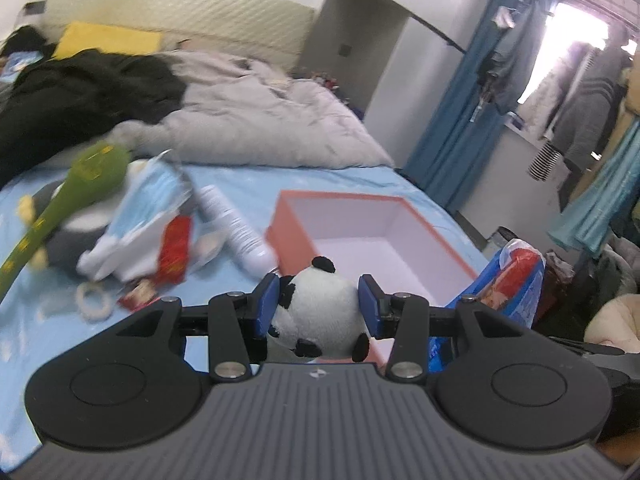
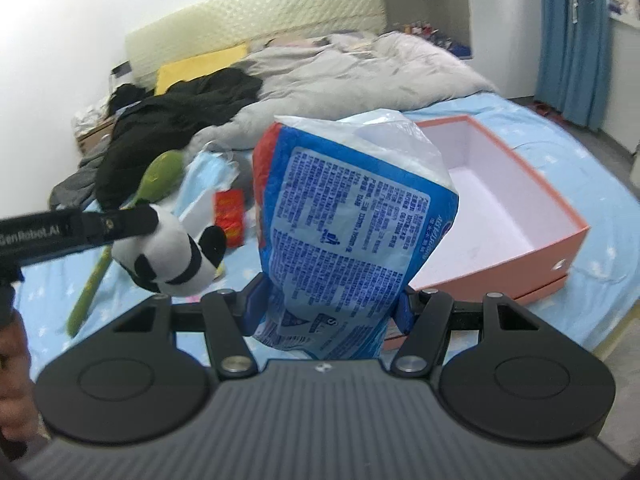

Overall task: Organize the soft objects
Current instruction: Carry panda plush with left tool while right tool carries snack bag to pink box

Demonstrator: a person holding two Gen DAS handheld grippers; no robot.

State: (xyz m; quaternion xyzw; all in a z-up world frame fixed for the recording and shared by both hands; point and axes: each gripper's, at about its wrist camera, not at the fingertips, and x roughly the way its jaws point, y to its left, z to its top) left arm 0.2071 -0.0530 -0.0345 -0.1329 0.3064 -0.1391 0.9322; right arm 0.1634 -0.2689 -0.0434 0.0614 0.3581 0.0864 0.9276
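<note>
"GenRobot.AI" lettering on left hand-held gripper (image 2: 132,220), legible in right view only. Left hand-held gripper clamps panda plush (image 1: 320,312) above bed (image 1: 240,188), near open pink box (image 1: 372,236). Right hand-held gripper (image 2: 328,304) pinches blue printed pkg (image 2: 344,216); print too small to read.

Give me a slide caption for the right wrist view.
Right gripper holds a blue printed bag beside the left gripper's panda plush, open pink box behind.
</note>
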